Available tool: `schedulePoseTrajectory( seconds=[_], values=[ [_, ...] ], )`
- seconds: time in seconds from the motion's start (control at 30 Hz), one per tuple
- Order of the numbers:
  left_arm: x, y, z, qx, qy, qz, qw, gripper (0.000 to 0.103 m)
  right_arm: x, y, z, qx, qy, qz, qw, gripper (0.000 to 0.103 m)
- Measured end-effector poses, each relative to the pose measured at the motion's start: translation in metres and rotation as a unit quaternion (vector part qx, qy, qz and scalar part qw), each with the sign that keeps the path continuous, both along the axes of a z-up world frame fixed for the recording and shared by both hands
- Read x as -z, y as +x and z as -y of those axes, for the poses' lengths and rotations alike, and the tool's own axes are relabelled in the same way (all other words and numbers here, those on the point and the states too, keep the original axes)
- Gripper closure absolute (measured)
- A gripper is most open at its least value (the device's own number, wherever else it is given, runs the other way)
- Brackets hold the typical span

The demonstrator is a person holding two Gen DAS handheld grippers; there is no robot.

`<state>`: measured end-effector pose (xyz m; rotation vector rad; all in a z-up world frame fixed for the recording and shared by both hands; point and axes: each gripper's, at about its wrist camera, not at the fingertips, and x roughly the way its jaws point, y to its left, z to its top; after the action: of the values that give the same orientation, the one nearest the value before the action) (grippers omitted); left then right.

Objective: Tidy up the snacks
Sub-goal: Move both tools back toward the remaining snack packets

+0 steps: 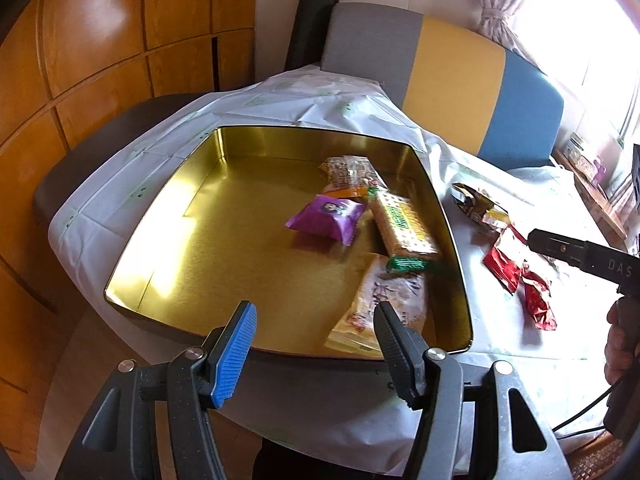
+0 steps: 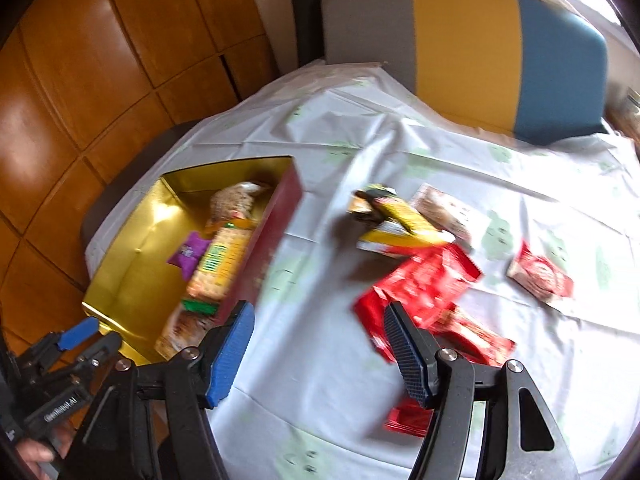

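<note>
- The right hand-held gripper (image 2: 318, 346) hangs over the cloth-covered worktop (image 2: 320, 380) with its jaws apart and nothing between them. It tilts down toward the loose red packets (image 2: 424, 292), which I judge to be the next pick, so the spread jaws suit a flat, crinkly wrapper.
- The left hand-held gripper (image 1: 314, 344) also has its jaws apart and empty. It sits at the near rim of the gold-lined tin (image 1: 200, 248), probably waiting there or ready to steady the tin rather than reaching for anything.
- Just past the left jaws, inside the tin, lies a pale orange-edged packet (image 1: 380, 300). Beyond it are a green-ended cracker pack (image 1: 404, 228), a purple pouch (image 1: 326, 218) and a clear bag of brown pieces (image 1: 350, 172). All four are gathered along the tin's right side, the side nearest the loose pile, which fits short carries from there.
- The left half of the tin's floor is bare, so plenty of room remains.
- Outside the tin, on the cloth, the red packets lie in an overlapping heap. Behind them are a yellow-and-black wrapper (image 2: 394, 216) and a brownish sachet (image 2: 450, 208), and a red-brown sachet (image 2: 540, 276) sits apart to the right.
- About half the snacks appear unsorted.
- The overlapping wrappers could come up two at a time or slip from the pads.
- A striped chair back (image 2: 464, 48) stands at the far edge.
</note>
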<state>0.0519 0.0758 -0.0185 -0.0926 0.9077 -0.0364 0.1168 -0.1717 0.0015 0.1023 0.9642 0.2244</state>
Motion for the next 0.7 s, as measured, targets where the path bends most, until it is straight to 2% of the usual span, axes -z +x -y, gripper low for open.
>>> schedulePoseTrajectory(
  seconds=[0.1, 0.2, 0.4, 0.7],
  values=[
    [-0.001, 0.000, 0.007, 0.008, 0.004, -0.001, 1.0000, 0.041, 0.001, -0.004, 0.016, 0.010, -0.009, -0.002, 1.000, 0.035],
    [-0.002, -0.001, 0.012, 0.015, 0.007, 0.000, 0.9999, 0.041, 0.000, -0.006, 0.030, 0.013, -0.033, 0.000, 0.999, 0.030],
    [-0.004, -0.001, 0.022, 0.029, 0.013, 0.002, 0.9995, 0.041, -0.005, -0.014, 0.068, 0.029, -0.078, 0.005, 0.997, 0.030],
    [-0.012, 0.004, 0.046, 0.062, 0.026, 0.007, 0.9977, 0.041, -0.002, -0.010, 0.145, 0.104, -0.104, -0.003, 0.989, 0.027]
  ],
)
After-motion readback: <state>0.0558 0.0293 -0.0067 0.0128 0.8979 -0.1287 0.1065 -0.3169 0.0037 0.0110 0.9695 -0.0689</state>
